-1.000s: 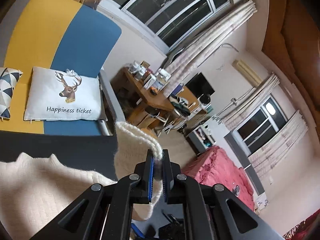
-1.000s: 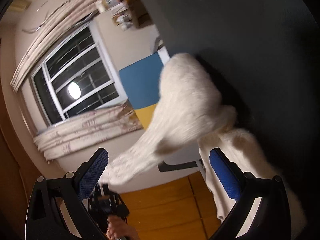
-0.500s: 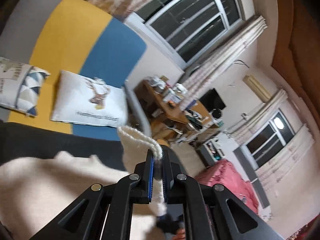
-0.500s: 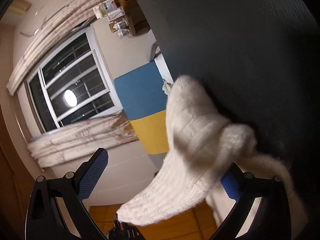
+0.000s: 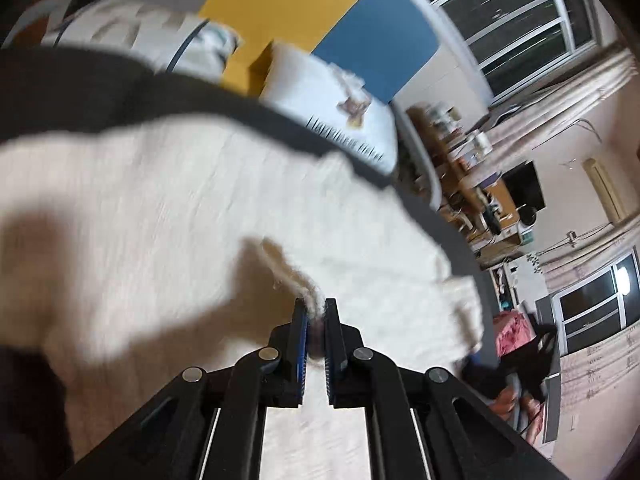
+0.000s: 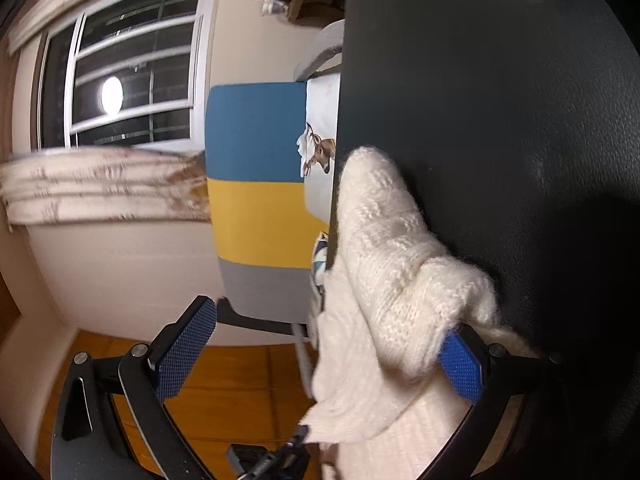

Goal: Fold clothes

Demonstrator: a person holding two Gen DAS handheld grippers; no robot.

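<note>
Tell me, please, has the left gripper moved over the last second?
Yes. The left gripper, shut on the sweater, swung down over it; the deer pillow rose toward the frame's top.

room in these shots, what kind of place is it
Most likely a lived-in bedroom or studio flat: a bed with a red cover, a cluttered wooden desk, a deer-print cushion and curtained windows.

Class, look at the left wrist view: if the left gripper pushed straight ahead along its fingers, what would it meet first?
Most likely the cream knit sweater spread just ahead; the left gripper already pinches a fold of it. Depth is blurred, so distance is unclear.
</note>
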